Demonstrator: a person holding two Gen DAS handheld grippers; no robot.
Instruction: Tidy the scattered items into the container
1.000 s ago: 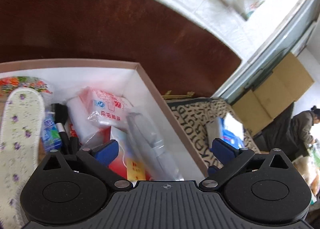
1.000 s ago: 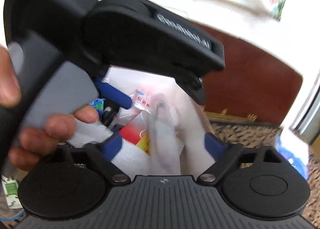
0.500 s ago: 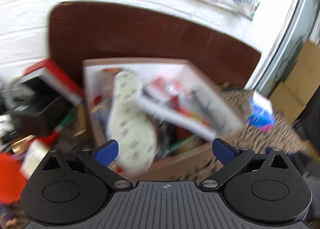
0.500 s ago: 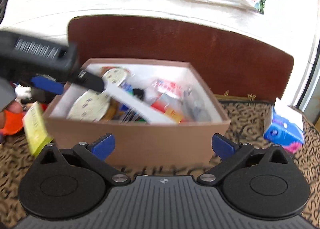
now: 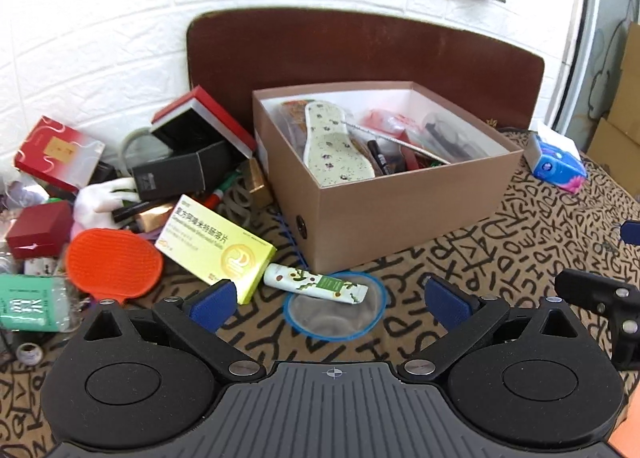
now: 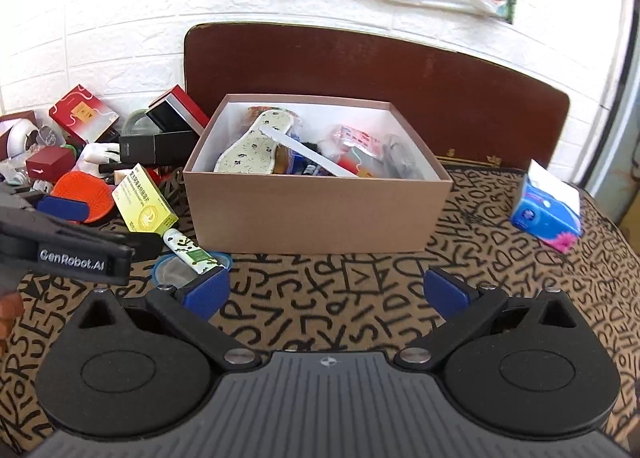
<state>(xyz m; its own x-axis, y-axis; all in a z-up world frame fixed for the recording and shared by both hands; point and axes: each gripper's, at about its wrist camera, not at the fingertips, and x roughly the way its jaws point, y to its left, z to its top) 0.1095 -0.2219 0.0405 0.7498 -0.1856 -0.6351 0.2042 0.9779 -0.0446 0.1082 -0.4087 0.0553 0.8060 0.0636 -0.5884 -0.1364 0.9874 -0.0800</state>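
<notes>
A brown cardboard box stands on the patterned cloth, holding a floral insole, packets and several small items. My left gripper is open and empty, in front of the box, just behind a white-green tube lying on a blue-rimmed clear lid. A yellow medicine box and an orange brush lie left of it. My right gripper is open and empty, in front of the box. The left gripper shows at the left edge of the right wrist view.
A pile of red and black boxes, a white glove and a green bottle lies left of the box. A blue tissue pack sits at the right. A dark wooden headboard and white wall stand behind.
Both grippers have pulled back from over the box to low in front of it. The left gripper swung left, bringing the pile of scattered items into view.
</notes>
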